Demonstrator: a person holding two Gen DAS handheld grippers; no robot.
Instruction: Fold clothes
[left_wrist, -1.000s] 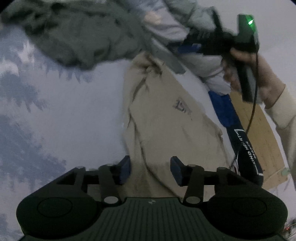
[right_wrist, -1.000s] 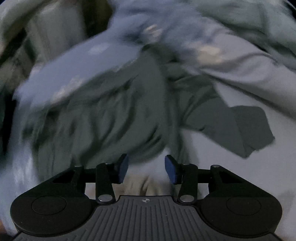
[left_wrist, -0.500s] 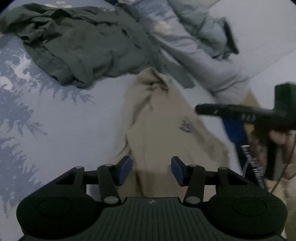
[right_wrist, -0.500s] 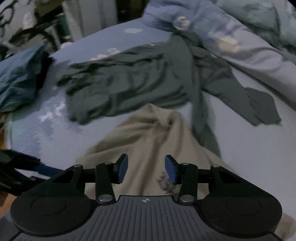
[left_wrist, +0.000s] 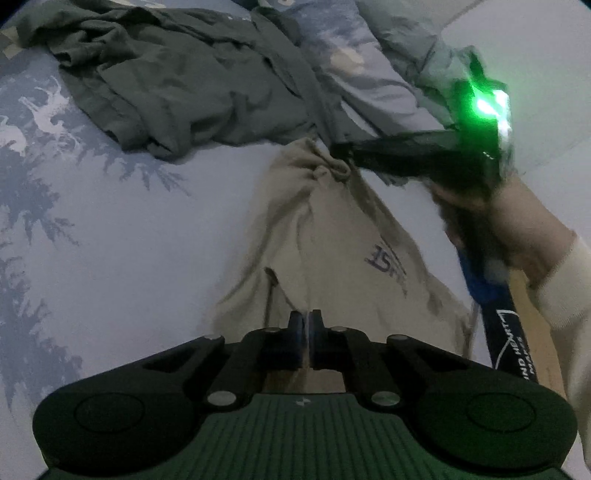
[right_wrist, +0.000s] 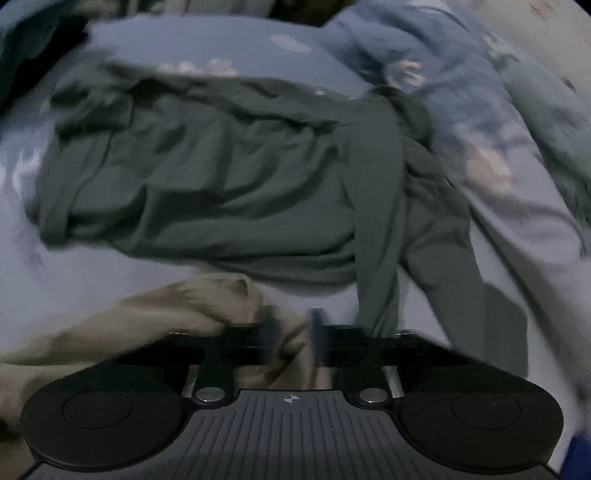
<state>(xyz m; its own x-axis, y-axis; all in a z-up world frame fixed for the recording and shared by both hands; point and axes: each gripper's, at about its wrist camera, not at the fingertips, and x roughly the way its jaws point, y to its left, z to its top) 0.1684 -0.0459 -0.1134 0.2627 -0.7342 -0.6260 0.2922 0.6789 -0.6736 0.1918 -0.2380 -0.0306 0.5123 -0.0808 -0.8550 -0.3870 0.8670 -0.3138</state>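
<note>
Down on the bed's pale blue sheet with its printed tree-and-deer pattern (left_wrist: 92, 236), a crumpled beige cotton garment with a small dark printed logo (left_wrist: 332, 236) lies stretched lengthwise, its near end under the left tongs (left_wrist: 306, 332) and its far, bunched end up by the right tongs (left_wrist: 341, 149). The left tongs are pressed together on a thin ridge of the beige cloth at that near edge, the blue pads almost meeting with only fabric between them. In the left wrist view the right tongs come in from the right side, held by a hand (left_wrist: 517, 221) in a cream sleeve, with a green light glowing on the tool's body; their tip sits right at the gathered end of the beige garment. In the right wrist view, which is motion-blurred, the right tongs (right_wrist: 291, 332) stand a little apart with a fold of the beige garment (right_wrist: 177, 306) bunched between and around the pads; whether they actually grip it I cannot tell. Just beyond lies a rumpled dark green long-sleeved shirt (left_wrist: 177, 74), spread across the bed, one sleeve trailing toward the beige garment's far end. A greyish-blue patterned quilt (right_wrist: 498, 122) is heaped to the right of it.
</note>
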